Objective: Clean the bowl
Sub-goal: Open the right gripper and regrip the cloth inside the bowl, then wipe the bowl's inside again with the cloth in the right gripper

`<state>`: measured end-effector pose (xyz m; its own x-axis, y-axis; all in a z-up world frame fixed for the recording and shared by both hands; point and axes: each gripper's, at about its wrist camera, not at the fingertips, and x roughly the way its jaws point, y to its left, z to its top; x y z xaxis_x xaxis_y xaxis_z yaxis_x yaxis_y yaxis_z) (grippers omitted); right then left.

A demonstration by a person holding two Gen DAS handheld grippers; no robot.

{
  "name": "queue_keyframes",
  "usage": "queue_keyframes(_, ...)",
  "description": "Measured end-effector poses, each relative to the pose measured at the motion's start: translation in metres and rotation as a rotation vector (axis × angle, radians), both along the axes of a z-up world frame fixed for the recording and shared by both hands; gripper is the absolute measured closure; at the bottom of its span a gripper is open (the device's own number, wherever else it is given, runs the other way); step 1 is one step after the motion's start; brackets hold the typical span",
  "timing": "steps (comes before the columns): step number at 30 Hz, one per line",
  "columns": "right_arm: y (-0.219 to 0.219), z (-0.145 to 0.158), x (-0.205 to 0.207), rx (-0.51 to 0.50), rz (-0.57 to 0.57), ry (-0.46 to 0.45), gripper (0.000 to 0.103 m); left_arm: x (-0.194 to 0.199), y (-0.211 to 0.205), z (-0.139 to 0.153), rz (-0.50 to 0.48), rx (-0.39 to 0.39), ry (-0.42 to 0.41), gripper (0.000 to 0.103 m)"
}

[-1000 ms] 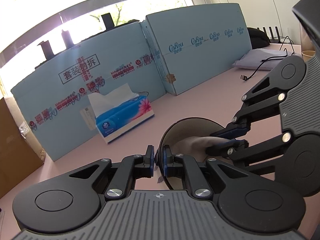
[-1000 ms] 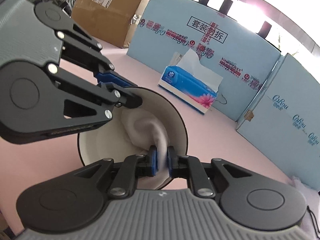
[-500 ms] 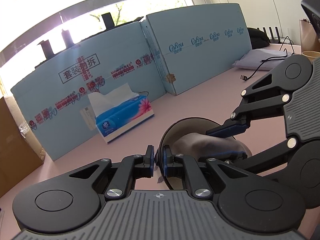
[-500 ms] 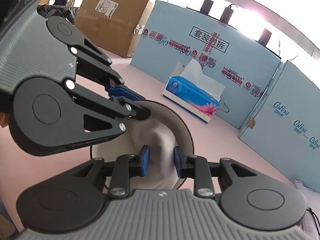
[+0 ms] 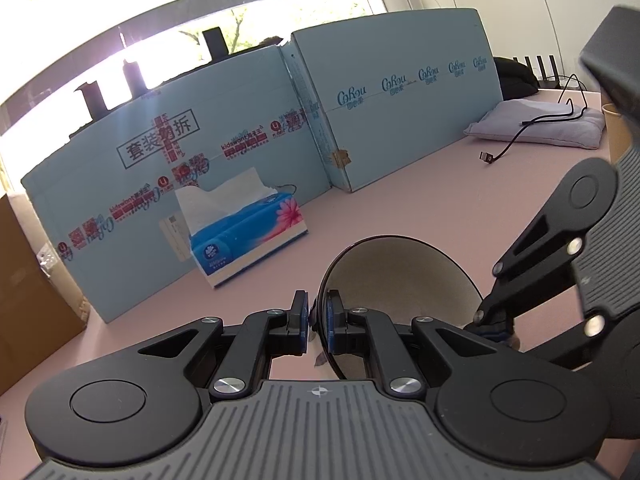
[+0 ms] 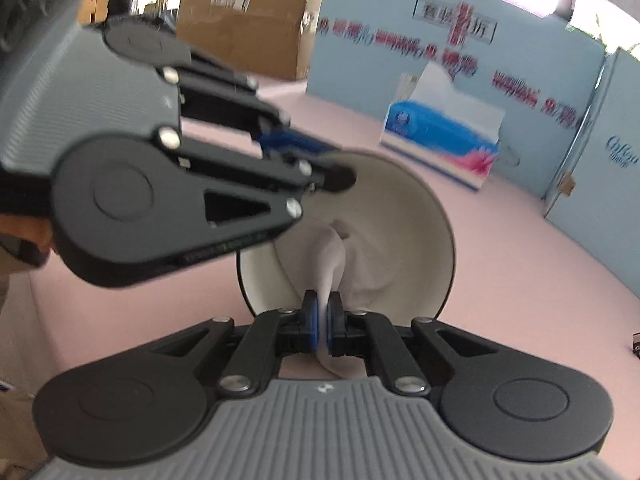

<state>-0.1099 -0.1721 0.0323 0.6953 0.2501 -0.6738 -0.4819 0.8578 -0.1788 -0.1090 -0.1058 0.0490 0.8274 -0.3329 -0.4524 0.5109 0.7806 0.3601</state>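
Left gripper (image 5: 318, 322), lower centre: jaws pinching bowl (image 5: 404, 276) rim. Right gripper (image 6: 323, 326), lower centre: jaws just closed, pinching tissue (image 6: 334, 256) inside bowl.

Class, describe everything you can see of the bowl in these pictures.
The bowl is round, cream inside with a thin dark rim, and looks ceramic. It is tilted up on its edge over the pink table. The left claw is clamped on its near rim. A crumpled white tissue lies inside, pinched by the right claw. No dirt is discernible.
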Motion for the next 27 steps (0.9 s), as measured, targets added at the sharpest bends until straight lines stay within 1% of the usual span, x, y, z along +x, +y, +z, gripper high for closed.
queue_keyframes(2,0.0,0.0,0.003,-0.011,0.0,0.006,0.099,0.0,0.0,0.0,0.0,0.005,-0.002,0.091)
queue_keyframes(7,0.011,-0.006,0.003,-0.178,-0.012,-0.057,0.099,-0.003,-0.001,0.001,-0.01,0.003,-0.005,0.091)
queue_keyframes(10,0.016,-0.011,0.0,-0.289,-0.037,-0.143,0.099,-0.003,-0.001,0.0,-0.013,0.005,-0.007,0.091)
queue_keyframes(12,0.017,-0.012,0.0,-0.322,-0.048,-0.192,0.099,-0.003,0.0,0.0,-0.014,0.005,-0.007,0.091)
queue_keyframes(15,0.017,-0.011,-0.001,-0.35,-0.053,-0.267,0.099,0.002,0.0,0.0,-0.017,0.005,-0.002,0.091)
queue_keyframes(16,0.017,-0.01,-0.001,-0.351,-0.053,-0.277,0.099,0.003,0.001,-0.001,-0.018,0.005,-0.002,0.091)
queue_keyframes(22,0.018,0.006,-0.003,-0.308,-0.05,-0.342,0.099,0.003,0.0,-0.002,-0.018,0.011,-0.007,0.091)
queue_keyframes(25,0.018,0.009,-0.002,-0.29,-0.051,-0.343,0.099,0.006,0.001,-0.003,-0.013,0.01,-0.003,0.091)
queue_keyframes(27,0.015,0.004,0.0,-0.289,-0.063,-0.313,0.099,0.006,0.001,-0.003,-0.009,0.006,-0.001,0.09)
